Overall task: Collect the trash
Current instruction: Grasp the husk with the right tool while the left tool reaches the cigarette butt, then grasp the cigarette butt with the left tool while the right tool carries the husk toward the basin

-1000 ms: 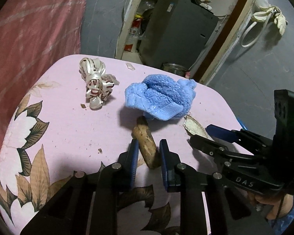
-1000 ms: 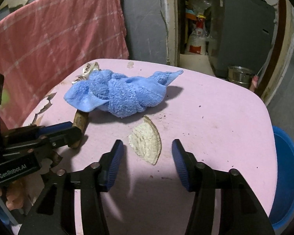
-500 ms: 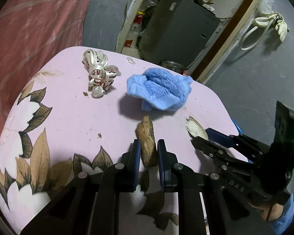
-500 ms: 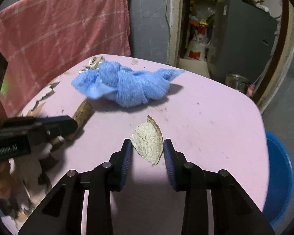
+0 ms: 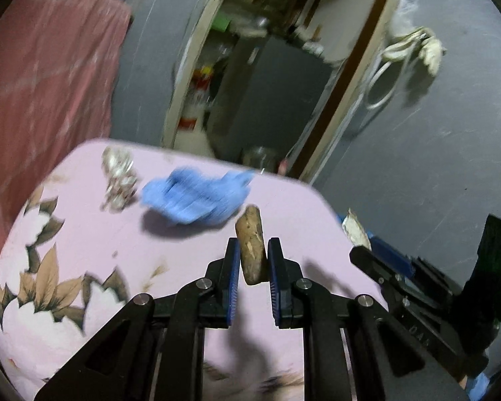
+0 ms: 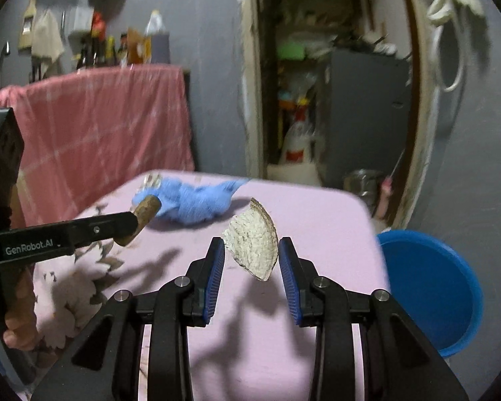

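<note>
Left gripper [image 5: 254, 260] pinches root [image 5: 249, 247], right gripper [image 6: 251, 260] pinches shell [image 6: 252, 239], both lifted off surface [image 6: 317, 214]; wrapper [image 5: 118, 180] left, bin [image 6: 427, 287] drop pending.

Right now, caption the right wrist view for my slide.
Right gripper lifts a shell-like peel wedge above the pink table, blue basin alongside.

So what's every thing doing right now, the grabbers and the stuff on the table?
Left gripper: shut on the brown stick, lifted off the table.
Right gripper: shut on the pale shell piece, lifted.
Blue cloth: crumpled, lying on the pink table.
Shiny wrapper: crumpled, lying on the table.
Blue tub: beside the table, contents hidden.
</note>
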The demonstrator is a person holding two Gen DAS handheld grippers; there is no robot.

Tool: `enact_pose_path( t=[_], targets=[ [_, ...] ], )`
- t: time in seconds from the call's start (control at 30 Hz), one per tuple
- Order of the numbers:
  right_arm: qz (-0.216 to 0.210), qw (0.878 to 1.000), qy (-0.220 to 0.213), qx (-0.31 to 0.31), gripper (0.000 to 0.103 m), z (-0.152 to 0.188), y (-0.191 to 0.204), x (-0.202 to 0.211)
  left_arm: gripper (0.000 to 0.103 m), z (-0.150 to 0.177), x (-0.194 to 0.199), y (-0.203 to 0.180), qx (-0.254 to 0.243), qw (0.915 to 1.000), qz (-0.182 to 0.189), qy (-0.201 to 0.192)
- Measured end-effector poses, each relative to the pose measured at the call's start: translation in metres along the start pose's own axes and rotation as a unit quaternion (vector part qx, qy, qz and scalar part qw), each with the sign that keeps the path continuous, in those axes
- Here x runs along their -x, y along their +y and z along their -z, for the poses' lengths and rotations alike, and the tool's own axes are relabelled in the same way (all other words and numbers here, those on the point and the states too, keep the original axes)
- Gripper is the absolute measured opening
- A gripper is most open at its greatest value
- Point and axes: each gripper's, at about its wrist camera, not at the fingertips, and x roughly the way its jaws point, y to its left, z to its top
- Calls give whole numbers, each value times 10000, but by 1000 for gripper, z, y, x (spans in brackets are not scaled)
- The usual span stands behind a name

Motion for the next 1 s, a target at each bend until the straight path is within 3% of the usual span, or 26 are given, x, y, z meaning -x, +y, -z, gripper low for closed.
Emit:
enact_pose_path(
  t=[0.1, 0.3, 0.47, 0.67, 0.77, 0.8, 1.0],
  targets=[
    [230, 9989, -408, -32, 31, -3, -12, 22, 11, -4, 2, -24, -129, 9992, 100, -353],
    [686, 9924, -1006, -196, 31, -7, -44, 59, 4, -13, -9, -67, -564, 9962, 238, -623],
    [768, 9906, -1031, -469, 31, -1, -68, 64, 4, -3, -33, -81, -791, 9965, 204, -195],
    [656, 9914, -1004, -527, 31, 14, -72, 64, 5, 16, -53, -57, -874, 9946, -96, 550],
    [549, 9919, -983, -593, 31, 21, -73, 60, 23, 21, -60, -43, -946, 9921, -206, 801],
    [516, 9921, -966, -606, 31, 22, -72, 58, 34, 22, -61, -40, -1011, 9913, -234, 813],
    [443, 9930, -899, -622, 31, 25, -73, 50, 36, 33, -74, -32, -1365, 9831, -272, 1193]
  ],
)
